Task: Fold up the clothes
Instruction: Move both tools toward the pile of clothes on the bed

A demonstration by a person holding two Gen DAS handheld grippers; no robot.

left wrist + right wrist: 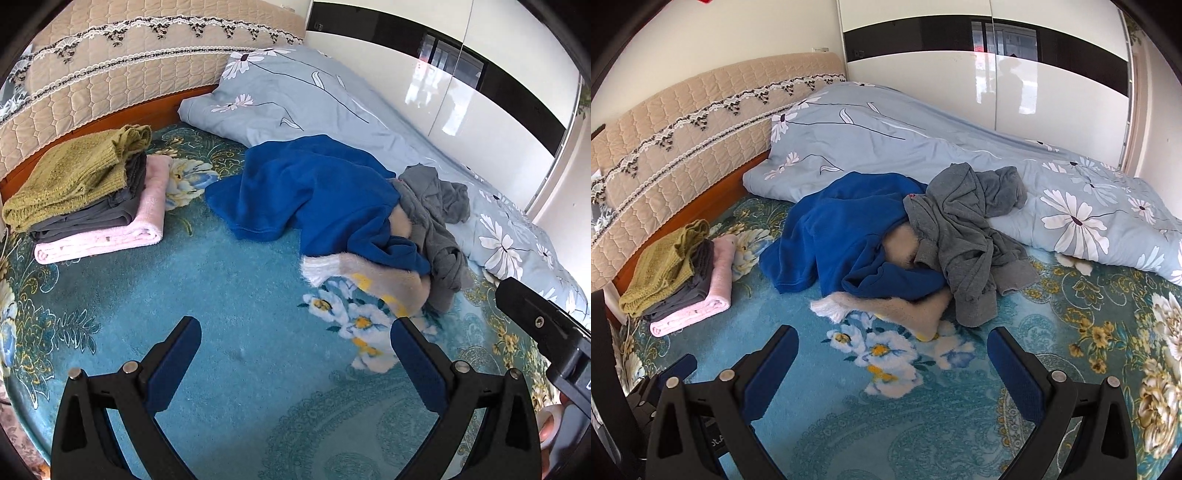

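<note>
Both tongs held over the teal flowered bedspread (236,295), pointing toward the far side of the bed.

Left tongs (295,354): jaws spread wide, nothing between the blue pads. Bare bedspread directly ahead and between the fingers; this open patch runs forward to the heap of unfolded clothes.

Right tongs (892,363): jaws likewise wide, empty. White-and-yellow flower print of the bedspread lies between the fingers; open cloth to the right of them as far as the duvet.

Heap, ahead of both tongs and slightly right of the left pair: blue fleece (314,188) on top at left, grey sweatshirt (964,236) crumpled over its right side, a beige fuzzy garment (916,306) under both, its white fringed edge nearest the tongs. The beige hem lies just ahead of the right tongs' gap.

Folded stack (92,195), far left of both tongs, well apart from the heap: olive knit on top, dark grey piece in the middle, pink towel at the bottom. It sits close to the wooden bed rail and quilted headboard (110,74).

Behind the heap, a pale blue flowered duvet (886,147) runs along the white wardrobe (1052,92); the grey sweatshirt overlaps its near edge.

In the left view, the body of the right tongs shows at lower right, with fingertips of the hand (550,424) gripping it. The left hand is not visible.
</note>
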